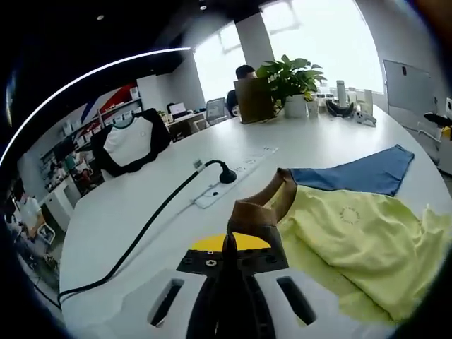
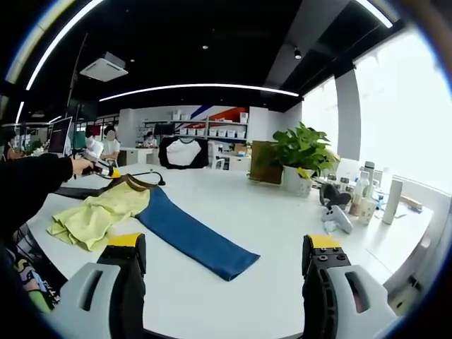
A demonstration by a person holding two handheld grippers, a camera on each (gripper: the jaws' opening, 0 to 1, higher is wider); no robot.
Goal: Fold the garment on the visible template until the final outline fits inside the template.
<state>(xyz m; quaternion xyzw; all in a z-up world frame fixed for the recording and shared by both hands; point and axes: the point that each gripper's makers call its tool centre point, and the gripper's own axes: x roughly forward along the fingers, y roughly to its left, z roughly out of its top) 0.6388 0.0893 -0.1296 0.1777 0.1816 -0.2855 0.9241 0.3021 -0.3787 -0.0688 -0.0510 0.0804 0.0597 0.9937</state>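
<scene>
One white worktop (image 2: 282, 226) carries everything. On it lies the blue template (image 2: 191, 236), a long strip, and the yellow garment (image 1: 353, 240) rests bunched across one end of it. The left gripper (image 1: 236, 244) has its fingers clenched on the garment's brown collar (image 1: 265, 205) and holds it above the worktop. The right gripper (image 2: 226, 265) hangs near the template's other end, fingers spread wide and grasping nothing. Beside the collar, a black cable (image 1: 155, 219) runs to a power strip (image 1: 226, 185).
</scene>
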